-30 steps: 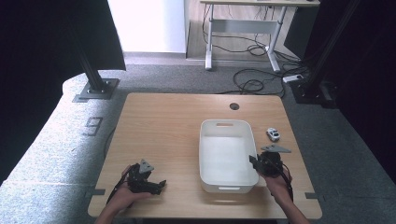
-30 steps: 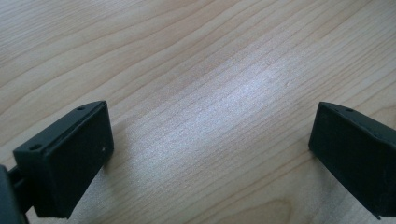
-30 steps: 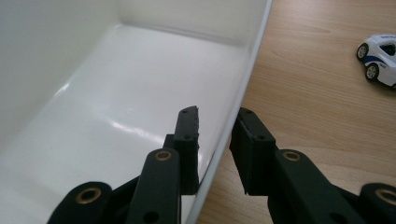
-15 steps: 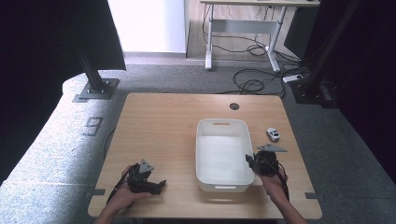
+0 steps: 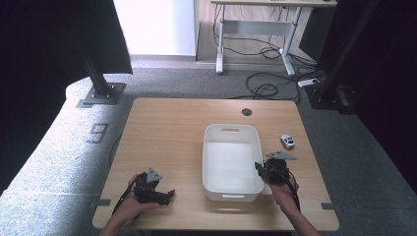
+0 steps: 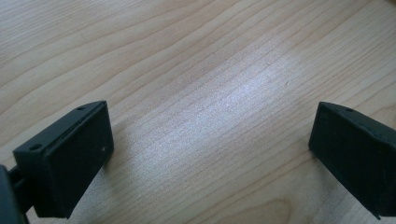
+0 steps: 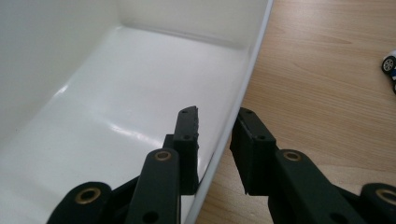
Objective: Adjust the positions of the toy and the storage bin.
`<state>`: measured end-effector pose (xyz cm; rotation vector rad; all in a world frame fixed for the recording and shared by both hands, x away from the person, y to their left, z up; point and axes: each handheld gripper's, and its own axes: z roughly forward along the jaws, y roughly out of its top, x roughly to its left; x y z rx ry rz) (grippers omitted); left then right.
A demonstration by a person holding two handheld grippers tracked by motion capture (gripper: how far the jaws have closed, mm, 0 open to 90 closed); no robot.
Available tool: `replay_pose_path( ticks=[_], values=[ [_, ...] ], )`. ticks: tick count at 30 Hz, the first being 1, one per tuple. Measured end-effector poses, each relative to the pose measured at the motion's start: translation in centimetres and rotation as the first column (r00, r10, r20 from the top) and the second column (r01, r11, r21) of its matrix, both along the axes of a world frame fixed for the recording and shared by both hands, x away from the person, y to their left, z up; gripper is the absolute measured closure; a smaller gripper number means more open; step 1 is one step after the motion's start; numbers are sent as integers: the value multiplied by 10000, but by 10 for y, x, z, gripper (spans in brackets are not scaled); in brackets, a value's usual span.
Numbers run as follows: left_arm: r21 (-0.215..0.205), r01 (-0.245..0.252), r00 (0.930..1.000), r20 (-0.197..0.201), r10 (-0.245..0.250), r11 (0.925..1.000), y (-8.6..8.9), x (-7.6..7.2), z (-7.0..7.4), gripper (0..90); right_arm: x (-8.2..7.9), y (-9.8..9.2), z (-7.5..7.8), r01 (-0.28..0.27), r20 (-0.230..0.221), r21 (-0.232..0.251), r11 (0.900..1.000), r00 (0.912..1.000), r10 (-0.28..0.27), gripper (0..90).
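The right tool [image 7: 215,140] pinches the plain white plastic tub's [image 5: 231,142] rim; the left tool [image 6: 210,154] is spread over bare wooden counter [image 5: 167,132]; a small white toy car [image 7: 390,65] is cut off.

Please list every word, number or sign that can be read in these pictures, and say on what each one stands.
"9" (or "6", seen the other way): dark figure on the grey floor mat, left of the table.
No print is readable on the bin or the toy car.

From above the near edge we look forward and down over the whole tabletop [image 5: 167,128]. Our left claw [image 6: 210,154] camera skims bare wood closely. Our right claw [image 7: 215,140] camera sits close on the white bin's [image 7: 93,93] rim, which the high view shows at four o'clock.
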<state>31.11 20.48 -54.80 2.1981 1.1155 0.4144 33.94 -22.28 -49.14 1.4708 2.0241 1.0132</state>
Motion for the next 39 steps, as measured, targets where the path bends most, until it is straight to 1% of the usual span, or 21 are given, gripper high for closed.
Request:
replay_pose_path(
  ticks=[20,31,39],
  values=[
    [8,7,10000,2,-7,10000,0,0,0,1,6,17,0,-96,-1,38,9999,10000,96,708],
    [-4,22,10000,0,-22,10000,0,0,0,1,9,29,-1,-249,20,13,9997,9997,249,700],
    [-6,20,10000,1,-20,10000,0,0,0,1,10,33,-2,-345,7,35,9994,9994,345,694]
  ],
)
